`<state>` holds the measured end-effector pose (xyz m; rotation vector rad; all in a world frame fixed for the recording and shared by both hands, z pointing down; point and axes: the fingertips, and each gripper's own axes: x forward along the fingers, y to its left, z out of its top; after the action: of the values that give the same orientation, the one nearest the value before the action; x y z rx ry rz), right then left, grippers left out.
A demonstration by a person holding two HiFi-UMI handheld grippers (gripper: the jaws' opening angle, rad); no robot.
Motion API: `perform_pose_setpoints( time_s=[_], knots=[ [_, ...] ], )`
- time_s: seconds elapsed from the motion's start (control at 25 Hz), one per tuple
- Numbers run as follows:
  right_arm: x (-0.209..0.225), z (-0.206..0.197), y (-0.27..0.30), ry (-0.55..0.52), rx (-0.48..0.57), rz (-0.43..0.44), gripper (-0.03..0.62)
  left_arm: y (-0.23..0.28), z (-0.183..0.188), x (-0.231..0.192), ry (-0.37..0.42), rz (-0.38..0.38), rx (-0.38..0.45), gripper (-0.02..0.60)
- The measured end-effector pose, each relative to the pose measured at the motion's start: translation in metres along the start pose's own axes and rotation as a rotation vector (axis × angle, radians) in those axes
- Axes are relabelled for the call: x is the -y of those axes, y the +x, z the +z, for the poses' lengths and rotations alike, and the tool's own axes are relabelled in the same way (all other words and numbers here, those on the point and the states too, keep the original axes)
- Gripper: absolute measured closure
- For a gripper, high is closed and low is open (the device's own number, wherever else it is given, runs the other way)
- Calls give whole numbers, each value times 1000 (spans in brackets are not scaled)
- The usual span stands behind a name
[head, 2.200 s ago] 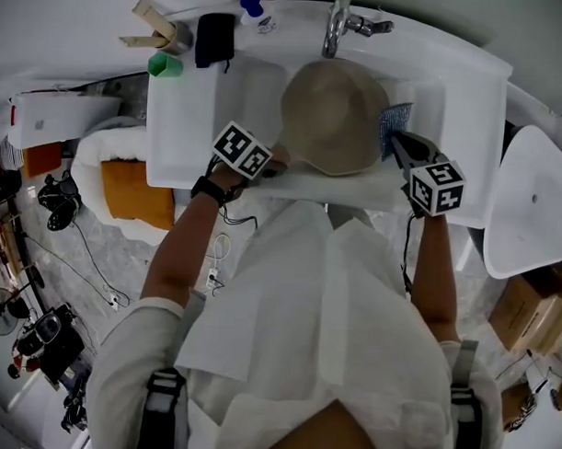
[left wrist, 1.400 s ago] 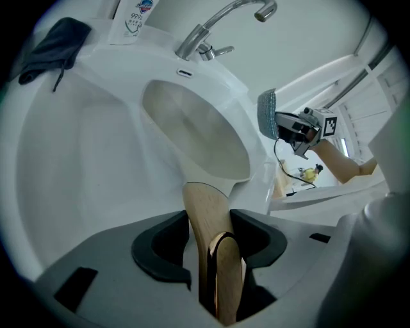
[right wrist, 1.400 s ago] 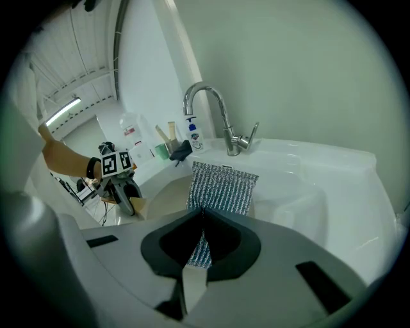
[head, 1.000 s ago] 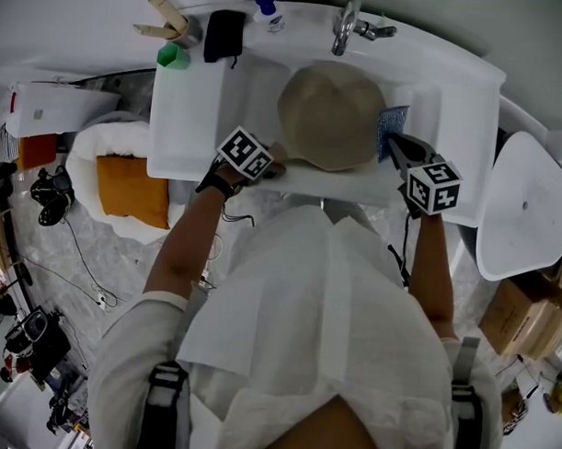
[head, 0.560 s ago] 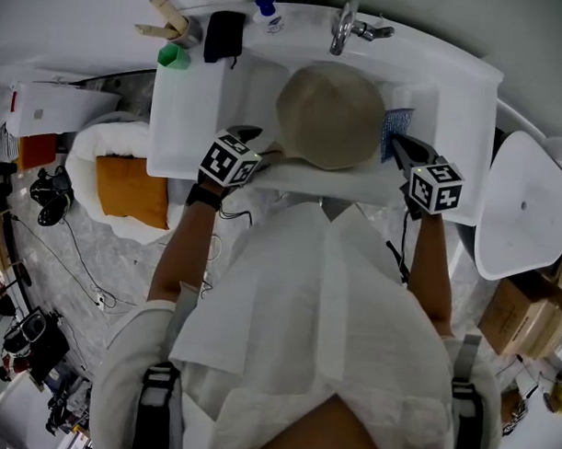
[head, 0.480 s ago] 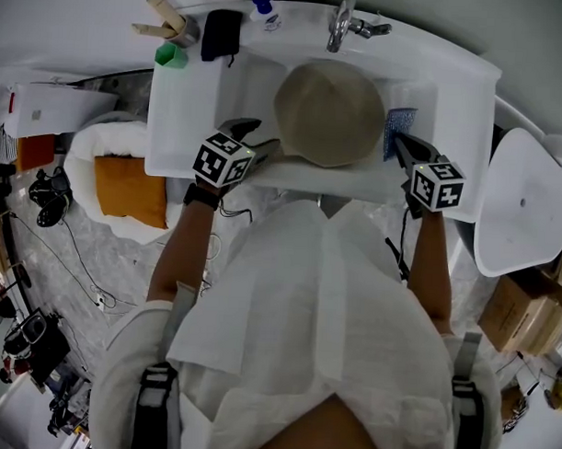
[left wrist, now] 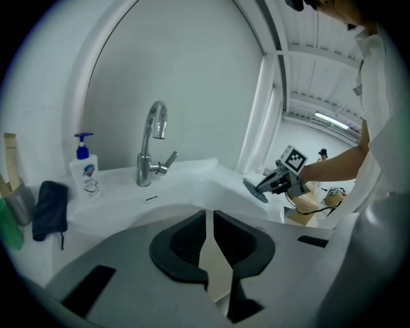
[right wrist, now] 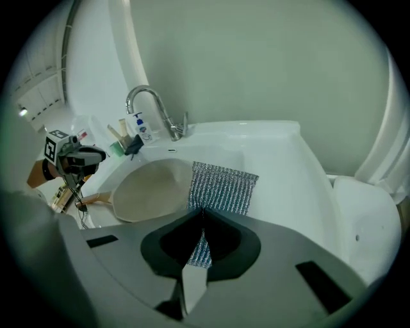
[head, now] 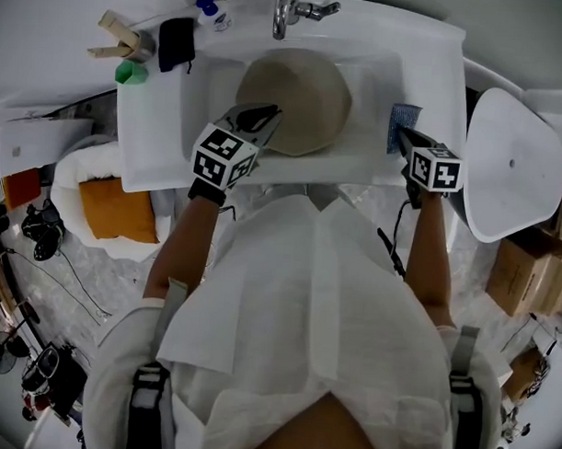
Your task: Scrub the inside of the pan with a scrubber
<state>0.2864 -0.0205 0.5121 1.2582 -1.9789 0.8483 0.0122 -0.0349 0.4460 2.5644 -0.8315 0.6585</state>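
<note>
Pan [head: 295, 100] is seen lying in the sink [head: 155, 141] basin, approx. centre and toward the back edge, just under the tap [head: 284, 12]. Its pale inside faces up. Its wooden handle [right wrist: 96, 198] is pointed toward the basin's near-left corner.

Left hand-held gripper [head: 257, 117] is held over the pan's near-left rim, w/ its marker cube toward the sink's near edge. Its jaws are closing, w/ only a narrow slit left. Nothing is caught between them; just the pan's beige is seen through the slit.

Right hand-held gripper [head: 404, 136] is clamped on the scrubber [head: 402, 117], a silvery-blue mesh pad pinched by its lower part. The pad is held upright at the basin's right edge, just beside the pan's right rim. Contact w/ the pan can't be told.

At the sink's back-left corner are set a soap bottle [head: 208, 6], a dark cloth [head: 177, 42], a green cup [head: 130, 73] and a pot w/ wooden sticks [head: 117, 36]. All are well apart from the pan.
</note>
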Motion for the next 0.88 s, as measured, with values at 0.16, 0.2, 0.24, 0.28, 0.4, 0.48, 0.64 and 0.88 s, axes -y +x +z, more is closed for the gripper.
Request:
perform_pose_setpoints(
  time_s=[0.16,0.2,0.24,0.28,0.4,0.48,0.64,0.88],
  knots=[
    [44,-27,-4,53,-72,-91,577,18,10,19,33,-20,3,543],
    [54,-34,-4,67,-96,-111,577,21,12,22,36,-23,2,546],
    [63,-40,-3,79,-120,-127,577,23,14,24,39,-26,0,548],
    [71,-46,-2,87,-143,-137,577,24,15,26,42,-28,-1,551],
    [84,-56,3,96,-199,-146,577,26,20,28,47,-23,-2,552],
    [89,-59,6,86,-231,-153,577,25,22,27,44,-15,4,553],
    [91,-61,11,11,-284,-169,577,22,27,25,40,4,14,554],
    [87,-56,5,-6,-283,-156,478,13,26,16,23,34,30,554]
  ],
)
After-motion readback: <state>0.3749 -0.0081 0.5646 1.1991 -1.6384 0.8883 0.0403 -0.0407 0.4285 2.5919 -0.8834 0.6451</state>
